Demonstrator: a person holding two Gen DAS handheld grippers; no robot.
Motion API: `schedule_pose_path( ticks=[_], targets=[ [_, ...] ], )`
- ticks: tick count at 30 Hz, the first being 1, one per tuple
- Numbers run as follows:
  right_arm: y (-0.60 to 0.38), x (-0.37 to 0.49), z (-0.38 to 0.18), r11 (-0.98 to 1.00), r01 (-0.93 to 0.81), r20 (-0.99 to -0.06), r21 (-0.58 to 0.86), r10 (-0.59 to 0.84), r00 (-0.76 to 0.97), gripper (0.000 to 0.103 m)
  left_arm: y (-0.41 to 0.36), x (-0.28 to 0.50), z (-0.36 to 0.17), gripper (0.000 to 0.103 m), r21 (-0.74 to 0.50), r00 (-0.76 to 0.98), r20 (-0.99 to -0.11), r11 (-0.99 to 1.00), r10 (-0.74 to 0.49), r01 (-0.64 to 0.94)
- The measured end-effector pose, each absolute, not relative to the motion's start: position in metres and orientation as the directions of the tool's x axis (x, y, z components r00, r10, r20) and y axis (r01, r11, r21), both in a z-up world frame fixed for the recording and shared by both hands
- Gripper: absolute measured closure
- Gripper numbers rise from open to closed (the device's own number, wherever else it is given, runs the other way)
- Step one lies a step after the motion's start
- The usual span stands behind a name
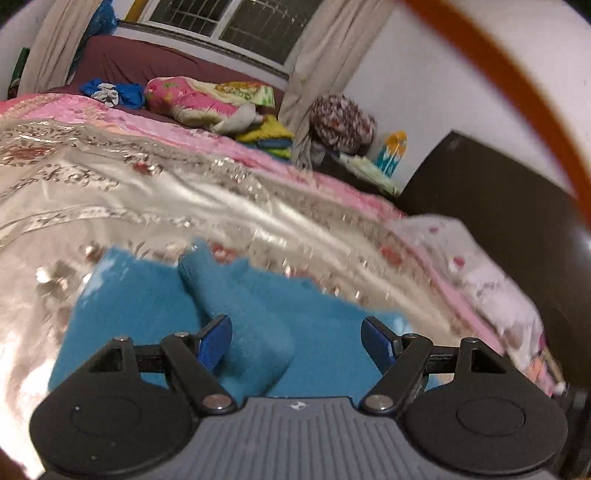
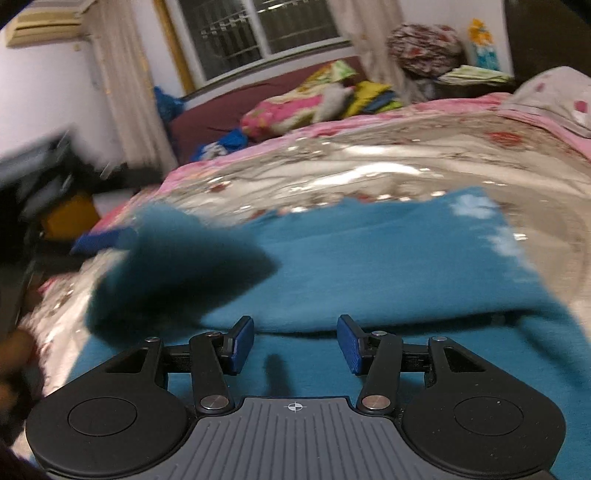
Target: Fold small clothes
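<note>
A small blue knit garment (image 1: 147,310) lies spread on the shiny floral bedspread (image 1: 110,177). In the left wrist view one blue sleeve (image 1: 236,314) lies folded across the body, running between my open fingers. My left gripper (image 1: 295,343) is open, low over the garment, holding nothing. In the right wrist view the garment (image 2: 388,266) has a folded edge just ahead of my right gripper (image 2: 295,345), which is open and empty. A blurred blue sleeve (image 2: 177,266) hangs raised at the left.
Crumpled clothes and a pink floral pillow (image 1: 192,99) lie at the far side of the bed. A dark headboard (image 1: 498,221) stands at the right. A patterned bundle (image 2: 424,48) sits on a side table. A window (image 2: 258,33) with curtains is behind.
</note>
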State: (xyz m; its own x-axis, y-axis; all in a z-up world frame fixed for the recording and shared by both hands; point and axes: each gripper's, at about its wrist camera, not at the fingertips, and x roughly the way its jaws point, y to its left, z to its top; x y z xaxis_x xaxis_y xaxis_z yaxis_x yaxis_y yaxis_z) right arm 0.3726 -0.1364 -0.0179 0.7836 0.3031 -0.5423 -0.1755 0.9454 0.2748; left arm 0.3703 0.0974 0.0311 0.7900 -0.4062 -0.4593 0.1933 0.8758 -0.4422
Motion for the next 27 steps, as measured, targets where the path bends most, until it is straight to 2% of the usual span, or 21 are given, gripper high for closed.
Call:
schedule_pose_path(
  ticks=[2, 9, 14, 18, 22, 25, 27],
  targets=[
    [-0.142, 0.374, -0.016, 0.945, -0.170, -0.539, 0.279, 0.301, 0.787, 0.053, 0.099, 0.358, 0.029, 0.022, -0.388, 0.783, -0.497, 0.903, -0.374, 0.185],
    [-0.124, 0.393, 0.001, 0.923, -0.207, -0.523, 0.326, 0.358, 0.774, 0.053, 0.131, 0.282, 0.011, 0.022, -0.407, 0.791, -0.524, 0.909, -0.316, 0.094],
    [-0.072, 0.422, 0.025, 0.921, -0.294, -0.521, 0.258, 0.388, 0.760, 0.051, 0.153, 0.260, -0.008, 0.022, -0.452, 0.790, -0.529, 0.891, -0.310, 0.047],
    [-0.023, 0.452, 0.038, 0.917, -0.348, -0.575, 0.192, 0.393, 0.718, 0.045, 0.161, 0.259, -0.009, 0.022, -0.454, 0.788, -0.524, 0.889, -0.323, 0.062],
    [0.022, 0.484, 0.032, 0.929, -0.351, -0.662, 0.121, 0.339, 0.668, 0.045, 0.174, 0.256, -0.013, 0.022, -0.488, 0.790, -0.518, 0.872, -0.329, 0.043],
    [0.045, 0.503, 0.015, 0.951, -0.310, -0.726, -0.010, 0.207, 0.656, 0.046, 0.181, 0.256, -0.012, 0.022, -0.495, 0.793, -0.518, 0.869, -0.322, 0.030],
    [0.050, 0.510, 0.004, 0.956, -0.285, -0.746, -0.076, 0.135, 0.652, 0.051, 0.183, 0.255, -0.011, 0.022, -0.500, 0.797, -0.510, 0.865, -0.322, 0.030]
  ],
)
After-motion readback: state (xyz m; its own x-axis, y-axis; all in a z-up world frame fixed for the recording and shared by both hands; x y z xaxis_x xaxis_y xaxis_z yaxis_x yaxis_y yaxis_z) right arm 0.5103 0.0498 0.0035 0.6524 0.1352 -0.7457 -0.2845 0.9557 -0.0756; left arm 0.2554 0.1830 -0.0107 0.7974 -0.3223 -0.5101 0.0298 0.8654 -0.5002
